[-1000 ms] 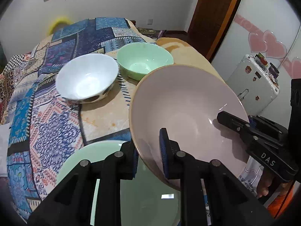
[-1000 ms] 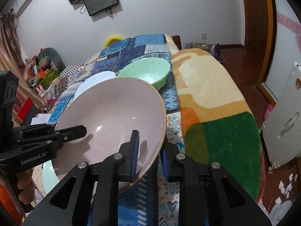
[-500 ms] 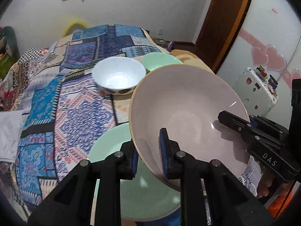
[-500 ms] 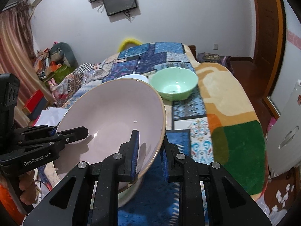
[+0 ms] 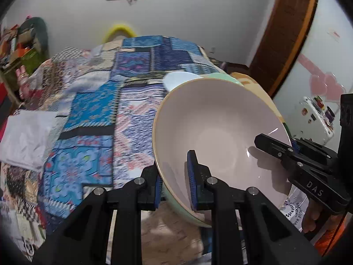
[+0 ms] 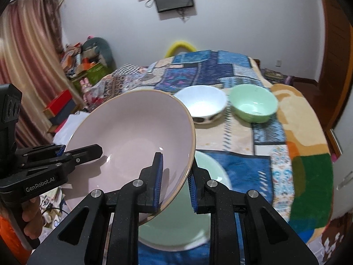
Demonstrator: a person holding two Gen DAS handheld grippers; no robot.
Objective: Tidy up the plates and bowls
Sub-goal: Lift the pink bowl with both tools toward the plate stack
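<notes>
Both tongs, left tongs (image 5: 174, 181) and right tongs (image 6: 175, 182), are clamped on opposite rims of the pink plate (image 6: 132, 137), mid-frame, tilted above the green plate (image 6: 187, 225), probably for stacking.

pink plate (image 6: 132, 137) has been raised and drawn back from the white bowl (image 6: 201, 102) and green bowl (image 6: 253, 102); more of the green plate (image 6: 209, 167) beneath is exposed, more quilt (image 5: 88, 119) brought into left view.
</notes>
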